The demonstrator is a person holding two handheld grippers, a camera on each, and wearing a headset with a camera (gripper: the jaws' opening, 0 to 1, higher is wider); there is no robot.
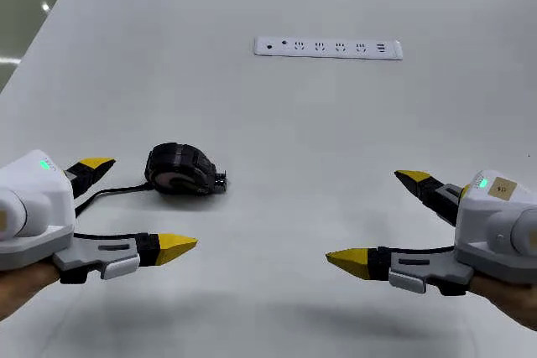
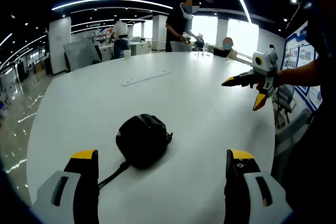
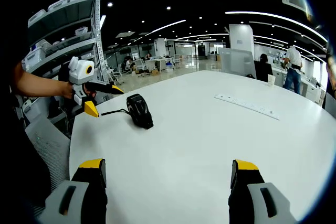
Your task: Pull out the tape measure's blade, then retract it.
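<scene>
Tape measure (image 1: pixel 180 169) sits on the white table (image 1: pixel 336 140), just ahead of my left tool (image 1: pixel 147 202). Blade mouth faces right, toward my right tool (image 1: pixel 367 216), which is well apart; wrist cord (image 1: pixel 116 190) trails left. Left is nearer. Both tools gape wide, holding nothing. No brand legible on the case.

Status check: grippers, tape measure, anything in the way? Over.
Left gripper open, empty; right gripper open, empty. Tape measure on the table, blade not pulled out, nearer the left gripper. Power strip far back, not in the way.
</scene>
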